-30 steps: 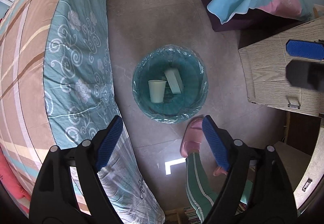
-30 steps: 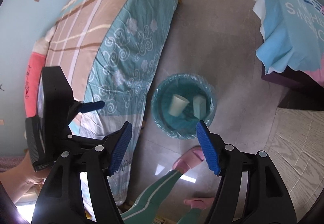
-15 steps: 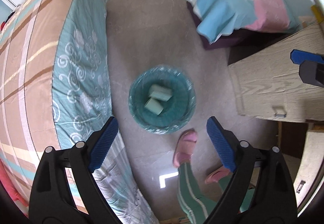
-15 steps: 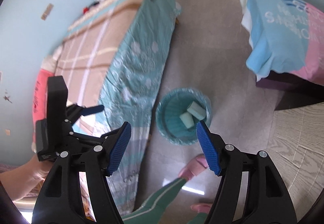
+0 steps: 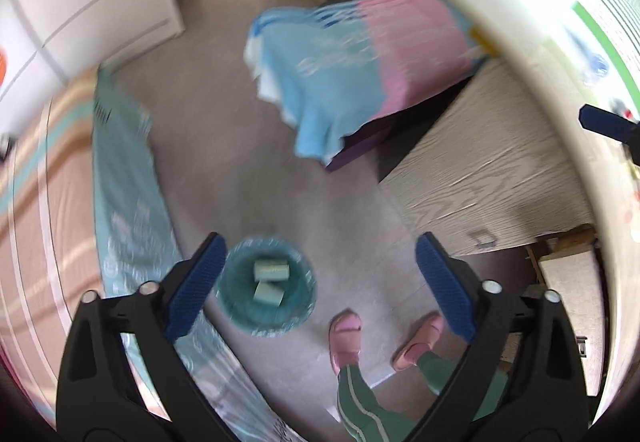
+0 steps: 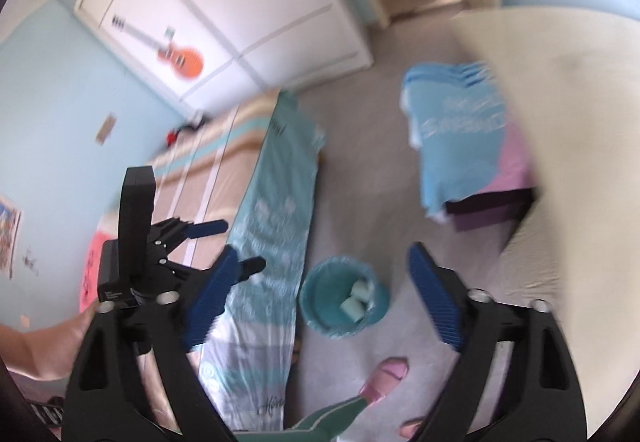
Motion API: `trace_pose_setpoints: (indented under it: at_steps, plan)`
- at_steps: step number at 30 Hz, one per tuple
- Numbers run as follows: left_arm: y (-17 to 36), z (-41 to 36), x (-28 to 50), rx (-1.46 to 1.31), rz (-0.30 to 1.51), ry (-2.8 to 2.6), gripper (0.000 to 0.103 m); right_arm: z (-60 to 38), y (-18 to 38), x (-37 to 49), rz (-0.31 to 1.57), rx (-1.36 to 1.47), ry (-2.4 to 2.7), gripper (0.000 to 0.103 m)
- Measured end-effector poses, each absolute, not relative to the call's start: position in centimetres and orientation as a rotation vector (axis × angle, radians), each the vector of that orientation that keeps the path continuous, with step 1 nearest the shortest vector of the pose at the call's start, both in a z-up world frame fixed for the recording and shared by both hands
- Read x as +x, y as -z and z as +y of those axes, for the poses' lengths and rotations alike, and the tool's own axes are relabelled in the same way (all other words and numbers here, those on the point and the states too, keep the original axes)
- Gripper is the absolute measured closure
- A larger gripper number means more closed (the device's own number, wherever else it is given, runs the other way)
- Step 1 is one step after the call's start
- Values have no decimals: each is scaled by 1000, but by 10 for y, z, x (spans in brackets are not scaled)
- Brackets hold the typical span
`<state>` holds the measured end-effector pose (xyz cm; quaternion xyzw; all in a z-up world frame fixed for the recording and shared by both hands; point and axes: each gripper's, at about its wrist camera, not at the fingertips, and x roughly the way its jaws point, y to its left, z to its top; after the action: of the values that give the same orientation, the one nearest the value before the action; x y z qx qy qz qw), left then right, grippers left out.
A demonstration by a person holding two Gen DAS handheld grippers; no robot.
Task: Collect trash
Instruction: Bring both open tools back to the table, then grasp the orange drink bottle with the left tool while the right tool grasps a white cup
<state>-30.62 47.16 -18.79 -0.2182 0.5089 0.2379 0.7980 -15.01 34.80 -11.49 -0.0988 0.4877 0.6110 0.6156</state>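
Observation:
A teal bin (image 5: 237,307) lined with a clear bag stands on the floor by the bed. Inside it lie a pale paper cup (image 5: 268,296) on its side and a small pale box (image 5: 272,270). My left gripper (image 5: 319,242) hangs high above the bin, its jaws opening with nothing between them. In the right wrist view the bin (image 6: 320,304) with the cup (image 6: 353,307) and the box (image 6: 366,288) sits low between the fingers of my right gripper (image 6: 323,254), whose jaws are also opening and hold nothing. The left gripper (image 6: 236,246) shows there over the bed.
A bed with a teal patterned sheet (image 5: 128,202) runs along the left. A low seat under a blue and pink cloth (image 5: 352,74) stands across the floor. A wooden desk (image 5: 480,178) is at the right. The person's pink slippers (image 5: 346,330) stand beside the bin.
Both grippers have risen away from the bin and tilted up, so it looks smaller and lower. Both pairs of jaws stand wider. The cup has tipped from upright onto its side.

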Motion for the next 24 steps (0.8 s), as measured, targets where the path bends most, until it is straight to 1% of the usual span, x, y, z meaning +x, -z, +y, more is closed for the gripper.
trace_pose_setpoints:
  at_steps: [5,11,17,24]
  plan:
    - [137,431,-245,-389,1028,-425,7,269,77,-107,1012,-128,-1293,11]
    - [90,355,-165,-285,969,-251,7,154,54,-61,928,-45,-1109,10]
    - [72,256,-82,-175,978,-15,7,24,57,-24,918,29,-866,10]
    - [64,131,-12,-2,996,222,7,-125,69,9,917,183,-585,10]
